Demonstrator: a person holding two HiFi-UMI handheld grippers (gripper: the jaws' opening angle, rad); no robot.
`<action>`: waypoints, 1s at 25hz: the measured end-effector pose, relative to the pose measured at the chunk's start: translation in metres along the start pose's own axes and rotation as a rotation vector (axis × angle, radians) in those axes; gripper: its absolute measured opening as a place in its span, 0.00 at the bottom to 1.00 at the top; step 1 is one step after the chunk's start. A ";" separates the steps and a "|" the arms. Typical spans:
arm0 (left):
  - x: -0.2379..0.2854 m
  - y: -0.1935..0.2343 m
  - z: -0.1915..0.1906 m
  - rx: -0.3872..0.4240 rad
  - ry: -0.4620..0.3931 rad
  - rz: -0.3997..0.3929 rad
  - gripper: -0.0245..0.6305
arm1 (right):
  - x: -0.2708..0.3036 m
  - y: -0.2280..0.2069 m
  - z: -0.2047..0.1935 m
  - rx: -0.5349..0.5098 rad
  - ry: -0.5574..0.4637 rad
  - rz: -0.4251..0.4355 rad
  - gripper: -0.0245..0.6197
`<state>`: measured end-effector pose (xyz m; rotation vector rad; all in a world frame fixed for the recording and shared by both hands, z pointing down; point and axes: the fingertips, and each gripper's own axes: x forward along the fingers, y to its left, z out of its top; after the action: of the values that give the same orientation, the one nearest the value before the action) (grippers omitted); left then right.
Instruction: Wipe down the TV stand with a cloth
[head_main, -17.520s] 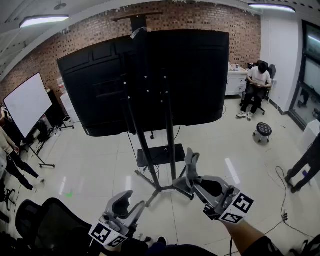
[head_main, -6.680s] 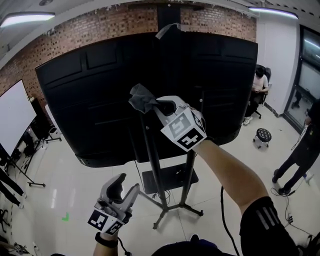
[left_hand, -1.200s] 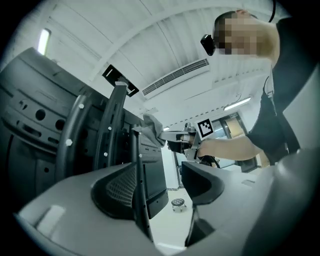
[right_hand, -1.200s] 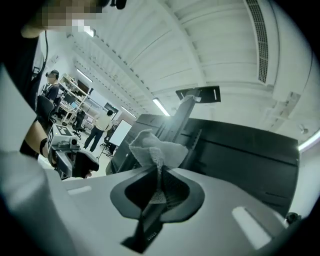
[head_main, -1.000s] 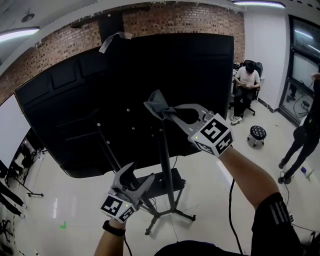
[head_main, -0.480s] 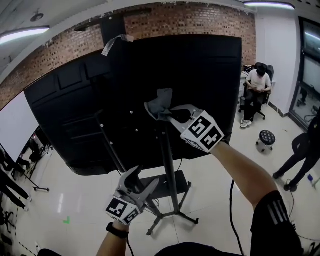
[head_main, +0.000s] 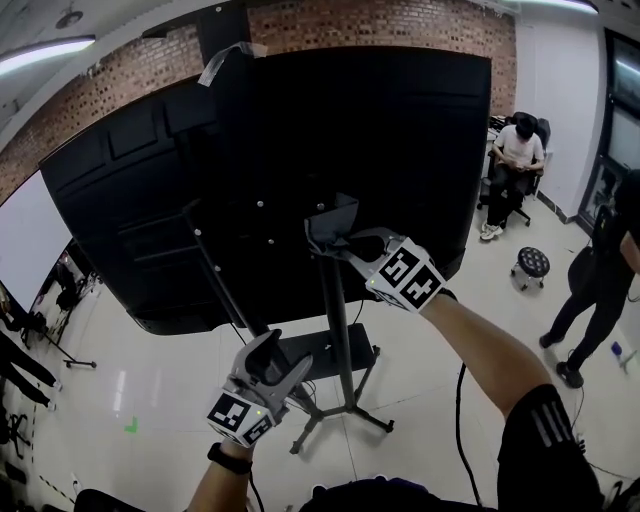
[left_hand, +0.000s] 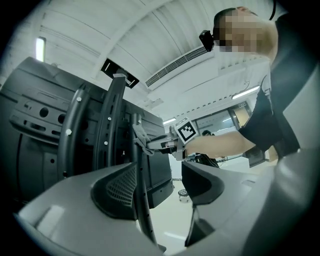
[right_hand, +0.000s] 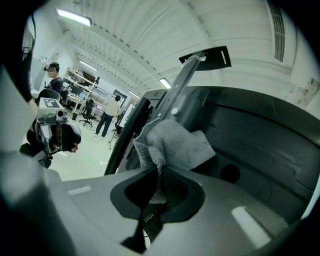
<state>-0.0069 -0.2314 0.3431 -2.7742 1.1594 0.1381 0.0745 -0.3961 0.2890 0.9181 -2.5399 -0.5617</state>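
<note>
Now one grey cloth (head_main: 330, 218), pinched in the right gripper (head_main: 322, 238), presses on one of the TV stand's (head_main: 340, 330) two poles, at frame centre. Lower left, the left gripper (head_main: 282, 353) hangs with jaws spread, gripping nothing.

TV stand pole (head_main: 337, 320) partly behind cloth (head_main: 330, 222)

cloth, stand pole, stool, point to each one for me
cloth (right_hand: 177, 142): right gripper view, on the bunched grey fold above the jaws
stand pole (head_main: 339, 330): head view, midway down the right upright, below the cloth
stool (head_main: 529, 262): head view, on its dark round seat
</note>
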 end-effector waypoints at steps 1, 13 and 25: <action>-0.001 0.000 -0.003 -0.005 0.003 0.000 0.50 | 0.002 0.005 -0.006 0.007 0.009 0.007 0.07; -0.013 0.003 -0.050 -0.087 0.064 0.003 0.50 | 0.028 0.058 -0.084 0.037 0.142 0.071 0.07; -0.018 0.007 -0.122 -0.200 0.137 0.027 0.50 | 0.053 0.115 -0.176 0.110 0.263 0.169 0.07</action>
<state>-0.0200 -0.2428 0.4654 -2.9849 1.2807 0.0707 0.0615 -0.3917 0.5057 0.7493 -2.3964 -0.2352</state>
